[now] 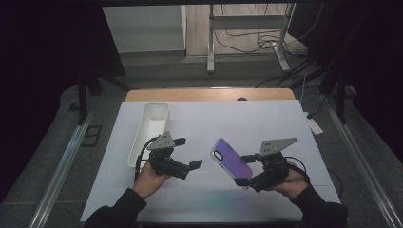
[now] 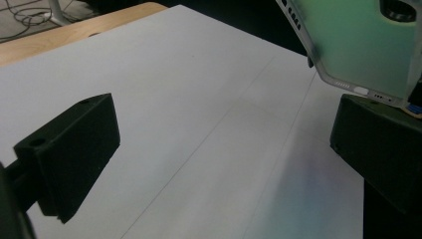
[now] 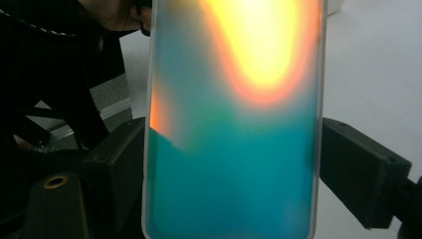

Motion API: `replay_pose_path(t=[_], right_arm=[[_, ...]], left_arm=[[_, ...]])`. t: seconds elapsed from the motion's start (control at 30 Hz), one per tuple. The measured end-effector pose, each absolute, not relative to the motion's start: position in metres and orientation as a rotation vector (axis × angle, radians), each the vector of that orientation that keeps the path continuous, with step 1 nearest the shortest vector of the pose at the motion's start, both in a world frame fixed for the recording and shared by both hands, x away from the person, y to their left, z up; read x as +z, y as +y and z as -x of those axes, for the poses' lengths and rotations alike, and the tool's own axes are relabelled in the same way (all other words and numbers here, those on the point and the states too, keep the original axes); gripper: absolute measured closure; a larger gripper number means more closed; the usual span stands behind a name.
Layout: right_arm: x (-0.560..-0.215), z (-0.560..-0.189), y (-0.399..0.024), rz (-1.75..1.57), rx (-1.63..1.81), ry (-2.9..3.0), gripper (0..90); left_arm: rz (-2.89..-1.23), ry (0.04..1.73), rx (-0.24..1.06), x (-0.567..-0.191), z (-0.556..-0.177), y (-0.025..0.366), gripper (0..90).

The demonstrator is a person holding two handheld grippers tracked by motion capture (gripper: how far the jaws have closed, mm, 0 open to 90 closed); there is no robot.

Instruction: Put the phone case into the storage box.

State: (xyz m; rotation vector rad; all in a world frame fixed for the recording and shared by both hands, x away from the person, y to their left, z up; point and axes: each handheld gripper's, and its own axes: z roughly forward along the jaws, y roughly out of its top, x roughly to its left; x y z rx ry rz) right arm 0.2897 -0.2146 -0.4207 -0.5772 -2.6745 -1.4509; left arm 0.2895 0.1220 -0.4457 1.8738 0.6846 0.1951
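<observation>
A phone case (image 1: 230,158) with an iridescent purple back is held tilted above the white table (image 1: 266,123). My right gripper (image 1: 244,169) is shut on its lower end, one jaw on each long edge. In the right gripper view the case (image 3: 234,124) glows teal and orange between the two black fingers (image 3: 361,169). My left gripper (image 1: 187,153) stands open a hand's width to the left of the case, holding nothing. In the left gripper view, the case's port end (image 2: 358,45) hangs at the upper right, above that gripper's right-hand finger (image 2: 383,149).
A long white tray (image 1: 135,142) lies on the table's left side, just beyond my left hand. A wooden strip (image 1: 209,94) runs along the far edge. On the floor are a power strip (image 1: 314,126), cables and metal frame legs (image 1: 210,42).
</observation>
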Motion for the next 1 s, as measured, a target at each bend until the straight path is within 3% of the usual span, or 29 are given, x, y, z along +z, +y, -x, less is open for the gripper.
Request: replay_pose_path(t=[1.0], right_arm=[[-0.420, -0.282, -0.199, 0.470, -1.539, -2.585, 16.8]], left_arm=[[-1.815, 0.595, 0.106, -0.444, -0.302, 0.106, 0.2]])
